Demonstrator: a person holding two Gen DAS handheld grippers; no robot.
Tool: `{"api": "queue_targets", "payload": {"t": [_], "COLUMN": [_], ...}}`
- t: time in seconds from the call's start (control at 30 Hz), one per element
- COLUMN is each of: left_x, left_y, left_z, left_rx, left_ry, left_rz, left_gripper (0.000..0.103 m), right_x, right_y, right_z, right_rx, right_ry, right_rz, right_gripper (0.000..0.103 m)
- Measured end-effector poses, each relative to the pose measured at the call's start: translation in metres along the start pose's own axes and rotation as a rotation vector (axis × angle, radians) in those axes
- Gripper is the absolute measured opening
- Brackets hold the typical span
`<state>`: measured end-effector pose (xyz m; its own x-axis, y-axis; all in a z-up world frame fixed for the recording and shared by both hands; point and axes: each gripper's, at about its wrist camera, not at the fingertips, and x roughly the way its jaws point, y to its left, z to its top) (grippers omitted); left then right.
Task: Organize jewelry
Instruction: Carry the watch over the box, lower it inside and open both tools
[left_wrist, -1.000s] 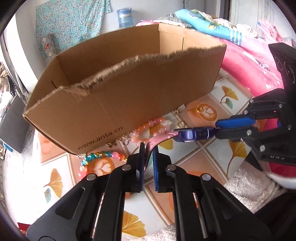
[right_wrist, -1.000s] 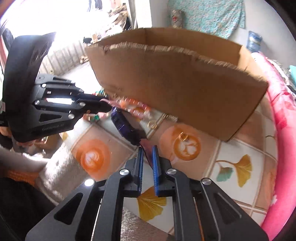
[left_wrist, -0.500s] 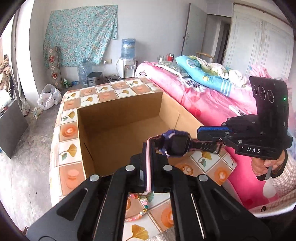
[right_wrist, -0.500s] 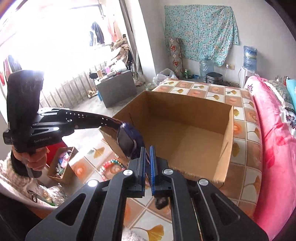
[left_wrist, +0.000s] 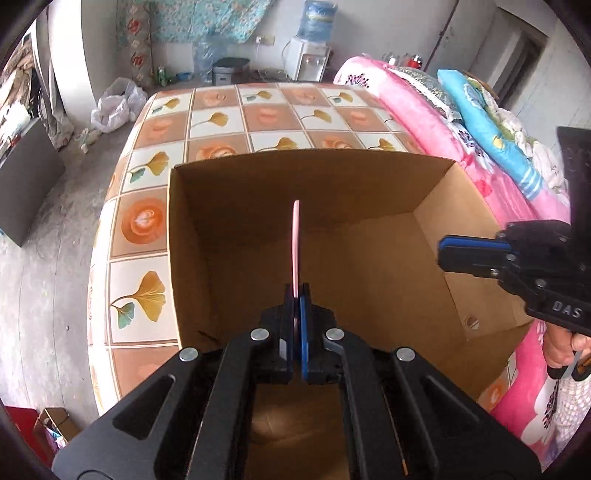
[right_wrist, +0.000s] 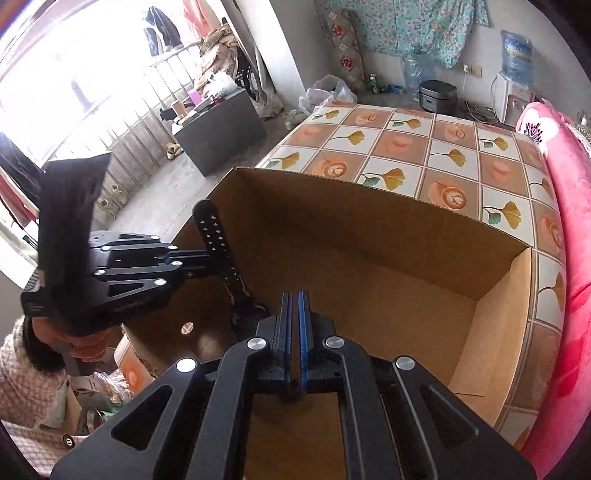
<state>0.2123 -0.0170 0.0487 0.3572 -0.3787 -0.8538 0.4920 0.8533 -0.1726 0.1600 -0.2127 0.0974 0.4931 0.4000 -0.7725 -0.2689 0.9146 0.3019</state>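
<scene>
My left gripper (left_wrist: 296, 295) is shut on the pink strap (left_wrist: 296, 243) of a watch and holds it over the open cardboard box (left_wrist: 369, 280). In the right wrist view the left gripper (right_wrist: 207, 264) clamps the strap (right_wrist: 216, 236), which looks dark there, and the watch body (right_wrist: 245, 314) hangs below inside the box (right_wrist: 388, 295). My right gripper (right_wrist: 292, 295) is shut and empty above the box; it also shows at the right of the left wrist view (left_wrist: 443, 254), apart from the watch.
The box stands on a table with a flower-patterned tile cloth (left_wrist: 221, 122). A pink bed (left_wrist: 461, 122) runs along the right side. A small round item (left_wrist: 471, 322) lies on the box floor. A small box of items (right_wrist: 99, 398) sits at the lower left.
Both grippers rose from the table and moved over the box. The right gripper has let go of the watch, which now hangs from the left gripper alone inside the box.
</scene>
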Motion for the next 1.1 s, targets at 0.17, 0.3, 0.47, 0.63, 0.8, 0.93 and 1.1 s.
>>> {"api": "queue_targets", "payload": {"t": [0.17, 0.3, 0.47, 0.63, 0.8, 0.93, 1.1], "left_x": [0.016, 0.035, 0.043, 0.019, -0.019, -0.059, -0.091], "left_y": [0.000, -0.001, -0.009, -0.026, -0.031, -0.026, -0.006], "left_z": [0.018, 0.034, 0.039, 0.031, 0.016, -0.005, -0.038], "left_rx": [-0.019, -0.040, -0.006, 0.052, 0.064, 0.048, -0.024], "left_ry": [0.032, 0.051, 0.082, 0.020, -0.053, -0.140, -0.218], "left_rz": [0.022, 0.021, 0.050, 0.100, 0.105, 0.112, 0.161], "left_gripper": [0.002, 0.002, 0.032, 0.071, 0.073, 0.078, 0.080], "right_x": [-0.013, -0.014, -0.018, -0.018, -0.017, -0.014, -0.008], "right_y": [-0.011, -0.021, -0.032, -0.041, -0.039, -0.031, -0.015], "right_z": [-0.014, -0.022, -0.028, -0.031, -0.034, -0.033, -0.030], "right_rx": [0.020, 0.036, 0.064, 0.083, 0.114, 0.130, 0.101], "right_ry": [-0.029, -0.036, -0.044, -0.040, -0.034, -0.025, -0.009], "right_rz": [-0.007, -0.021, -0.023, -0.026, 0.004, 0.027, 0.043], "right_gripper": [0.004, 0.004, 0.004, 0.004, 0.005, 0.005, 0.005]}}
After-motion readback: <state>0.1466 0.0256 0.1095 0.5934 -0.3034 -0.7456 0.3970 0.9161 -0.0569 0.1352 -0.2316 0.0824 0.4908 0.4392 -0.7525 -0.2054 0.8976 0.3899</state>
